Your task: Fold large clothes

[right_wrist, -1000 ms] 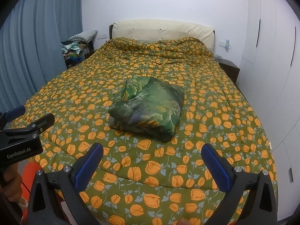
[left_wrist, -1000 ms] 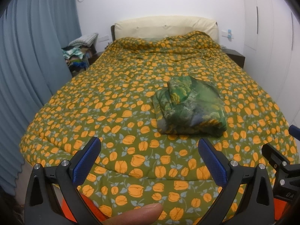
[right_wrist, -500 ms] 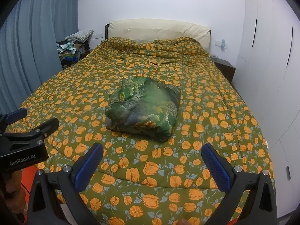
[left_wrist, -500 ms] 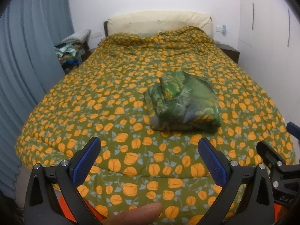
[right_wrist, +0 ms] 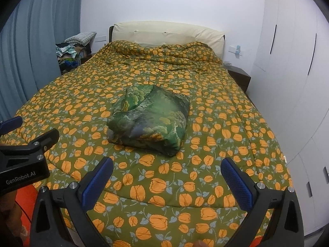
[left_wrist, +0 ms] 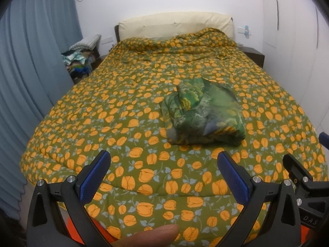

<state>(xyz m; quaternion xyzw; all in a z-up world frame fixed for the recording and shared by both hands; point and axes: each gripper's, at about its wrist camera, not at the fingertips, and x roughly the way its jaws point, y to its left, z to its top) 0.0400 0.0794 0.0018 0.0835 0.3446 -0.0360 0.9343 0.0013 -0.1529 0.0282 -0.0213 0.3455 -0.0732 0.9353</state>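
The green patterned garment (left_wrist: 203,113) sits as a tidy folded bundle in the middle of the bed (left_wrist: 102,127), on the orange-flowered quilt, so the folding looks finished or all but. Left tongs (left_wrist: 163,175) are spread wide and empty, held level over the near edge of the bed; right tongs (right_wrist: 167,177) the same, wide apart, gripping nothing, just to the right of them. Both are well short of the bundle. Next call, I'd say: a final tidy of that loose far-left corner, or step away.
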